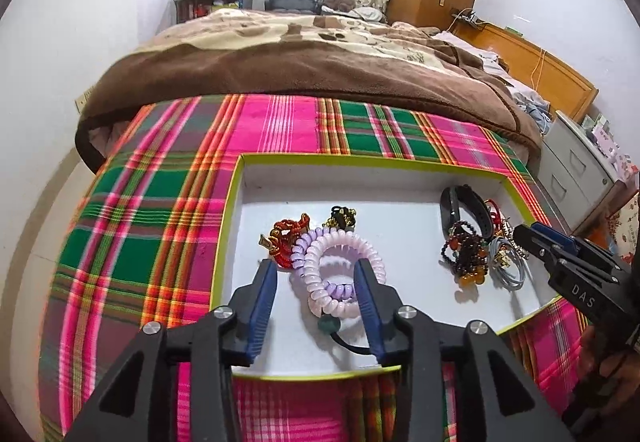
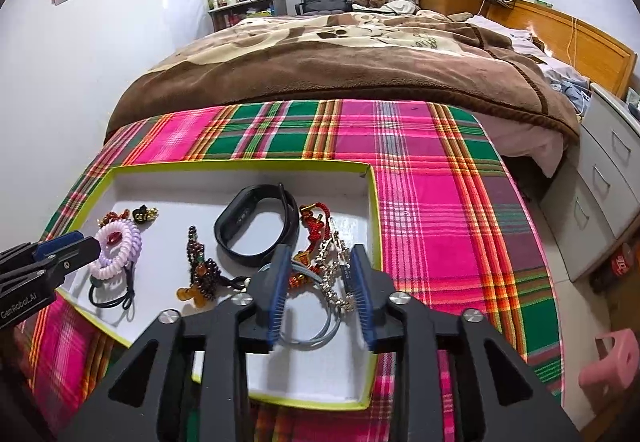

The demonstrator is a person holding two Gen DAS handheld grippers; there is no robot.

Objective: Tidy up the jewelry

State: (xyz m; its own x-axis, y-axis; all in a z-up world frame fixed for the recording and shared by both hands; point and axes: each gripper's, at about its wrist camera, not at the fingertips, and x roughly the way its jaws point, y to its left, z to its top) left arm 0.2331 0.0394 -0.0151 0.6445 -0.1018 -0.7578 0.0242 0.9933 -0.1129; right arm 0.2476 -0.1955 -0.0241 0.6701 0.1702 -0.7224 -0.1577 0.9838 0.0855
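A shallow white tray with a lime rim (image 1: 236, 202) (image 2: 372, 202) lies on a plaid cloth and holds jewelry. My left gripper (image 1: 316, 270) is open, its fingers either side of pink and lilac spiral bands (image 1: 340, 274) (image 2: 116, 250), beside a red knotted charm (image 1: 286, 238). My right gripper (image 2: 318, 258) (image 1: 520, 236) is open over a silver chain tangle (image 2: 334, 274) and grey cord loops (image 2: 316, 330). A black wristband (image 2: 256, 226) (image 1: 464, 210) and dark amber beads (image 2: 200, 274) (image 1: 468, 254) lie between the two groups.
The plaid cloth (image 2: 440, 202) covers the table around the tray. A bed with a brown blanket (image 2: 340, 62) lies just behind. Grey drawers (image 2: 608, 182) and a pink stool (image 2: 612, 362) stand at the right.
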